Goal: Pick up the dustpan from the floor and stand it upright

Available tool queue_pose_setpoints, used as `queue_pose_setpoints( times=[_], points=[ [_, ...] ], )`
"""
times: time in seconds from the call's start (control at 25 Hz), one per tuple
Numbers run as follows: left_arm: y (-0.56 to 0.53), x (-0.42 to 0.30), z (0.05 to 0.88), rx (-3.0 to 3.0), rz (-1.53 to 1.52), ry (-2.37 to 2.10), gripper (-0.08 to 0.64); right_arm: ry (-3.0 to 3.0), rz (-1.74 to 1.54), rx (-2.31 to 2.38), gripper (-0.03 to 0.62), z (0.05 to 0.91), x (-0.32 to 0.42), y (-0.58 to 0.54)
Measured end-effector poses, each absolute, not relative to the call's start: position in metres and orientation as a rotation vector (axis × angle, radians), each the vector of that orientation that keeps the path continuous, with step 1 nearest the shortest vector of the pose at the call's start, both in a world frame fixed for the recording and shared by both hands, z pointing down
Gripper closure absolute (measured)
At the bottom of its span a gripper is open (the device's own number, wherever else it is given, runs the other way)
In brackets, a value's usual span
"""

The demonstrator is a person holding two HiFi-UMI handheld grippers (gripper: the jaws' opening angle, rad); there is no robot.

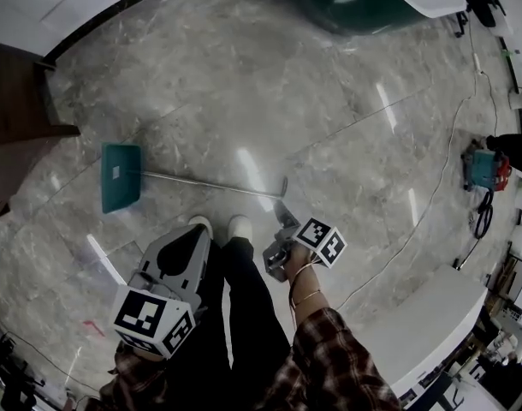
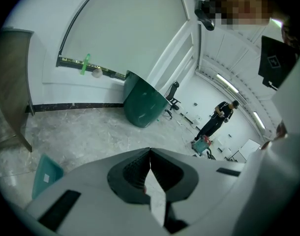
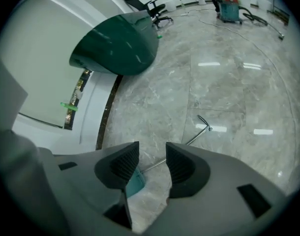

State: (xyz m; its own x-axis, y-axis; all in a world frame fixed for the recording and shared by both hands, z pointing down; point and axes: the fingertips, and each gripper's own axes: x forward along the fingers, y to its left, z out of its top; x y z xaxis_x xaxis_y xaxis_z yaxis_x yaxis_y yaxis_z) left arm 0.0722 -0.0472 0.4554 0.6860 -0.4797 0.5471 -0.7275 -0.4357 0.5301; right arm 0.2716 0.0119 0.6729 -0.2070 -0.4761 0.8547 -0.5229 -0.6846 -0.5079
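Your open, empty right claw is at the reach step: drop onto the handle of the dustpan just ahead, then clamp.

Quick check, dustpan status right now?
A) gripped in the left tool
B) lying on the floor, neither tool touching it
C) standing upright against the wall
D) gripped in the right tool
B: the dustpan lies flat on the floor with its handle stretched out. The right tool is open and well clear of it, and the left tool is shut on nothing.
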Motion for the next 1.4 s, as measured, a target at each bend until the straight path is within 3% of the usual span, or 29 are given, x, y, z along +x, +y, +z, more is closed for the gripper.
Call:
queue_pose_setpoints(
  times=[0.4, 0.88, 1.04, 1.4],
  points=[
    [-0.077, 0.092, 0.587, 2.122, 0.381, -0.917, 0.548, -1.053, 2.211, 1.973, 0.431, 0.812, 0.310, 0.046],
    [-0.086, 0.096, 0.689, 2.118, 0.324, -0.896, 0.548, -0.832, 2.288, 2.022, 0.431, 0.969, 0.332, 0.071],
    [-0.108, 0.085, 0.701, 2.089, 0.174, -0.881, 0.548, -0.744, 2.307, 2.050, 0.431, 1.015, 0.336, 0.071],
    [-0.122, 0.080, 0.729, 2.196, 0.163, -0.902, 0.548, -0.569, 2.307, 2.083, 0.431, 1.086, 0.348, 0.080]
  ],
)
